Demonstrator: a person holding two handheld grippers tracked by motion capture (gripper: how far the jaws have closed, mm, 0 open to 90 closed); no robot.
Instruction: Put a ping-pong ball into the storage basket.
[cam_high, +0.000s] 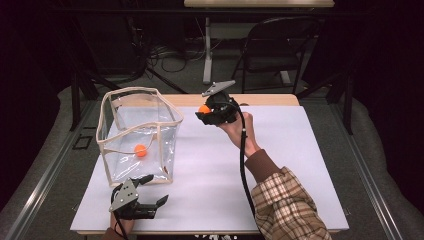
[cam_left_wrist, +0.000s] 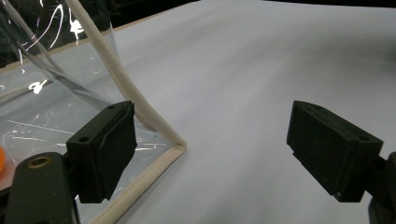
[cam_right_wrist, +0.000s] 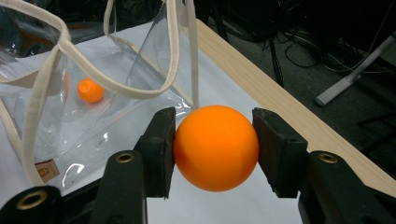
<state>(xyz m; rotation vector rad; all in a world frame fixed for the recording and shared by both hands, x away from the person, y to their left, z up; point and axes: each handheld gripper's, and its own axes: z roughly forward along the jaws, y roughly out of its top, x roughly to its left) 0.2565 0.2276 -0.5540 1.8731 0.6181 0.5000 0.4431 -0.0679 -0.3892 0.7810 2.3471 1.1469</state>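
Orange ball (cam_right_wrist: 216, 147), round with no long axis, sits clamped in right hand-held gripper (cam_right_wrist: 214, 149).

A smooth, round orange plastic ball (cam_right_wrist: 216, 147) sits clamped between the right gripper (cam_right_wrist: 214, 149)'s two black jaws, off the table. Beyond those jaws stands an upright clear plastic bag with cream trim (cam_right_wrist: 112, 84), a second small orange ball (cam_right_wrist: 90, 90) inside.
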